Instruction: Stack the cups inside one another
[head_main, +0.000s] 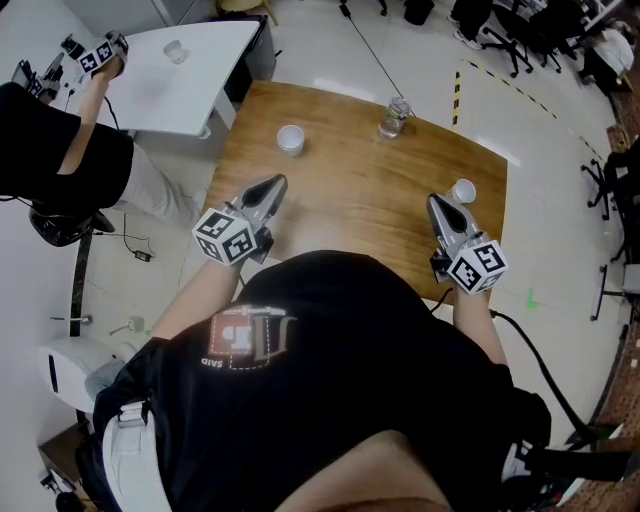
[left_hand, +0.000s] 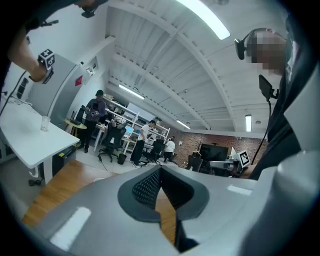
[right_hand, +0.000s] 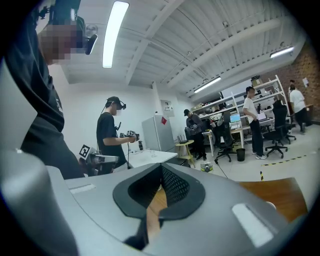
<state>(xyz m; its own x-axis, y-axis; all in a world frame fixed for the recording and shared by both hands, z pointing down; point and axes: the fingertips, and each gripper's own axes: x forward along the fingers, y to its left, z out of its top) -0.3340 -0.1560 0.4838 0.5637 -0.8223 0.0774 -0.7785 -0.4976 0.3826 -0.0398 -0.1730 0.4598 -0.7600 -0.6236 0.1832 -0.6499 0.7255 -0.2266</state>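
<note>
Fingers on my left gripper (head_main: 272, 186) are pressed tip to tip with nothing caught between them; looking along them I see only bare wood through the slot under the tips. The right gripper (head_main: 437, 203) is the same, closed and empty. Both are over the near part of the worktop (head_main: 350, 215), well apart and pointing away from me.

Just past my right fingertips stands the right white cup (head_main: 463, 190), mouth up, close to the worktop's right edge. Ahead of my left fingers, a little further off, is the left white cup (head_main: 290, 139), also upright. Between the two, near the far edge, is the clear cup (head_main: 395, 117). It looks tilted, or it may be two already nested; it is too small for me to be sure.

All of these look light and thin-walled to me, so I'd expect them to skid or tip at a nudge and to buckle under a hard squeeze. The fingers have to open first. I'd then take a cup by its rim, one finger inside and one outside the wall, and close gently. The right white cup is the nearest to start with.
</note>
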